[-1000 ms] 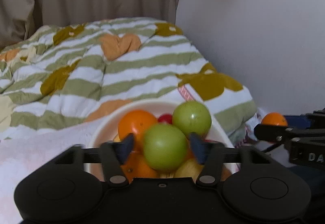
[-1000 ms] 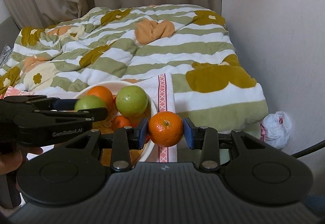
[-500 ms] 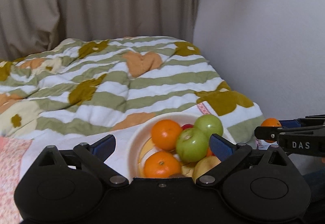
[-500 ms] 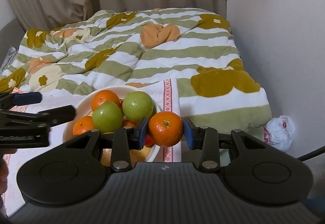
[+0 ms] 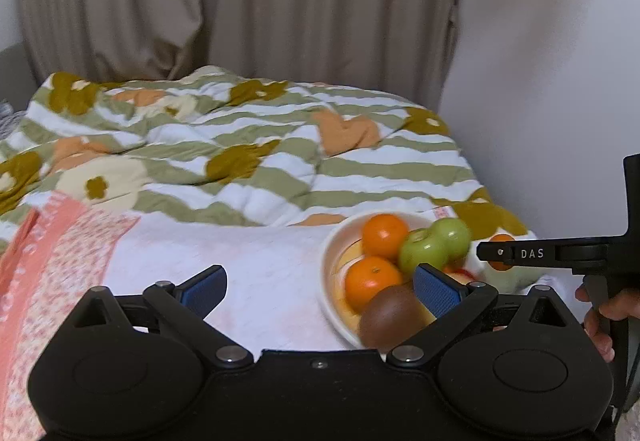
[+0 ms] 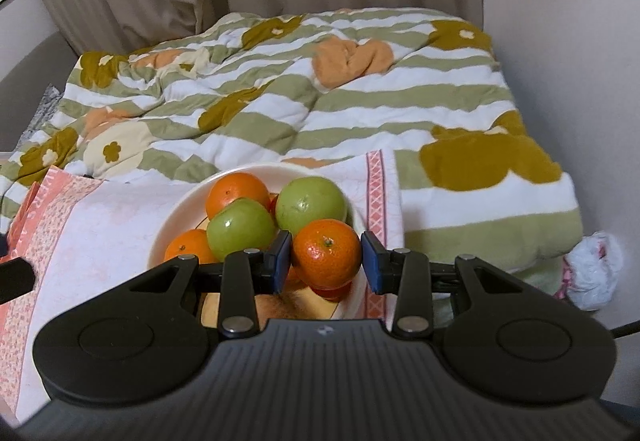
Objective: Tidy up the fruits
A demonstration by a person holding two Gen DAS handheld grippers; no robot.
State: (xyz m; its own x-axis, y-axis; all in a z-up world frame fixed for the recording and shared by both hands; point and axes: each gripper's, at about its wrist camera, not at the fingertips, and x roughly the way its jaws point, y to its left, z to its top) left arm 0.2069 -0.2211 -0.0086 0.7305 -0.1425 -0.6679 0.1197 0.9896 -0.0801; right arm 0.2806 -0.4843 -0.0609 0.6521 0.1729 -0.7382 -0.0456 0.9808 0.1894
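Note:
A cream bowl (image 6: pixel 172 225) on a white towel holds two green apples (image 6: pixel 240 229), two oranges (image 6: pixel 238 193) and a brown kiwi (image 5: pixel 390 315). My right gripper (image 6: pixel 326 261) is shut on another orange (image 6: pixel 326 253), which hangs just over the bowl's near right side. In the left wrist view the same gripper (image 5: pixel 496 253) comes in from the right with the orange (image 5: pixel 502 239) peeking behind its tip. My left gripper (image 5: pixel 320 283) stands wide open with nothing between its blue pads (image 5: pixel 204 285). It is left of the bowl (image 5: pixel 328 265) and back from it.
The white towel (image 5: pixel 240 253) with pink patterned borders lies over a green-striped quilt (image 6: pixel 360 113) on a bed. Beige curtains hang behind and a white wall is at the right. A white plastic bag (image 6: pixel 592 269) lies by the wall. A person's hand (image 5: pixel 600 317) holds the right gripper's handle.
My left gripper let go of the green apple, which now rests in the bowl, then opened wide and drew back up and left. The right gripper with its orange moved over the bowl.

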